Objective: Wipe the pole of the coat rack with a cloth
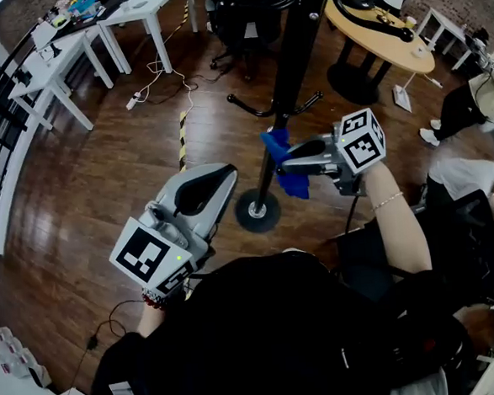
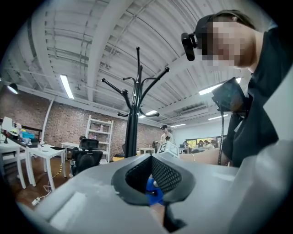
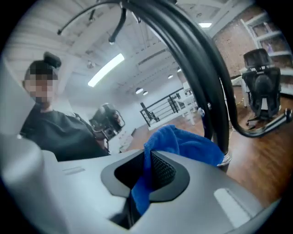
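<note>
Two jaws, right gripper (image 3: 149,168): pinching one fold of the blue cloth (image 3: 183,144); the rest bunches ahead against the pole (image 3: 208,96).
Cloth position: low on the pole, at 1 o'clock from the round base (image 1: 257,210) in the head view.
Left gripper (image 1: 226,177): jaws pressed together on nothing, at 9 o'clock of the base, apart from the pole.
Risk, slip: only a fold is pinched, so drag along the pole could pull it free.
Risk, tipping: nothing steadies the rack, and a sideways push may rock the small base.
Risk, snag: the curved lower hooks (image 1: 266,111), at 12 o'clock of the cloth, would probably catch it on an upward stroke.
Surroundings: office chair (image 1: 243,20) at 12 o'clock, round counter (image 1: 379,35) at 2 o'clock, white cable (image 1: 158,76) and striped floor strip (image 1: 182,138) at 10 o'clock; all well apart, none blocking.
</note>
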Motion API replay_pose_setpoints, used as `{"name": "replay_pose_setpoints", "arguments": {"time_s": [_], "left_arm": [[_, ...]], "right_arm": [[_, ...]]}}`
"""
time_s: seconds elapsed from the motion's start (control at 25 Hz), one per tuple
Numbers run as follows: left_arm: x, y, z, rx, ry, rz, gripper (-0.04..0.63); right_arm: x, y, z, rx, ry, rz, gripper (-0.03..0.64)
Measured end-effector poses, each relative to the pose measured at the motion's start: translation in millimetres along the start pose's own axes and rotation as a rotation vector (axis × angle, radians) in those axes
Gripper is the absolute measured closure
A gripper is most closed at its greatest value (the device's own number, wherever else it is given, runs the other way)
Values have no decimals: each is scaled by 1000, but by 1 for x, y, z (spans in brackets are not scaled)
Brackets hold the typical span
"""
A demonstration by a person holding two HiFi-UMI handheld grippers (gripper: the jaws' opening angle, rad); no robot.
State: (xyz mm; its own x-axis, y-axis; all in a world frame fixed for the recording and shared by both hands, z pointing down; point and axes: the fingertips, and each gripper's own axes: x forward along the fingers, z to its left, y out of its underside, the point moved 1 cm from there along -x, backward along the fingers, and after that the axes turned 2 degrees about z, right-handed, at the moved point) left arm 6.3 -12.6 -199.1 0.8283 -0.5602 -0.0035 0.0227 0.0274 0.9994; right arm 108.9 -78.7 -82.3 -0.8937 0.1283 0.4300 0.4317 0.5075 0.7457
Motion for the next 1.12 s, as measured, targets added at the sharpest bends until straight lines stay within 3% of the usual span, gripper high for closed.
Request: {"name": "replay_pose_setpoints", "arguments": {"time_s": [0.12, 0.2, 0.36, 0.44, 0.56, 0.64, 0.76, 0.88, 0.96, 1.12], "left_arm": [[-10, -4, 23, -12, -81, -4, 589], [-19, -7, 35, -25, -142, -30, 589], [-40, -4, 40, -43, -252, -84, 589], [-39, 1, 36, -68, -278, -85, 589], [-35, 6, 37, -117, -321, -91, 589], [-45, 1, 41, -132, -395, -118, 589], [-62, -15, 40, -125, -485, -165, 589], [-74, -13, 33, -114, -555, -177, 589], [-90, -5, 27, -121, -611, -177, 589], [-122, 16, 25, -175, -714, -142, 589]], "right_arm": [[-17, -3, 31, 1, -227, -183, 578], [-49, -20, 44, -40, -298, -393, 578], [-150, -88, 40, -33, -217, -945, 578], [-187, -120, 34, -40, -152, -1082, 578], [-205, -165, 30, -69, -80, -1129, 578], [-207, -192, 34, -101, -90, -1153, 578], [-211, -223, 29, -74, -188, -1191, 578], [-205, -229, 9, 66, -315, -1215, 578], [-193, -227, 0, 111, -328, -1181, 578], [-170, -218, -6, 127, -267, -1068, 578]]}}
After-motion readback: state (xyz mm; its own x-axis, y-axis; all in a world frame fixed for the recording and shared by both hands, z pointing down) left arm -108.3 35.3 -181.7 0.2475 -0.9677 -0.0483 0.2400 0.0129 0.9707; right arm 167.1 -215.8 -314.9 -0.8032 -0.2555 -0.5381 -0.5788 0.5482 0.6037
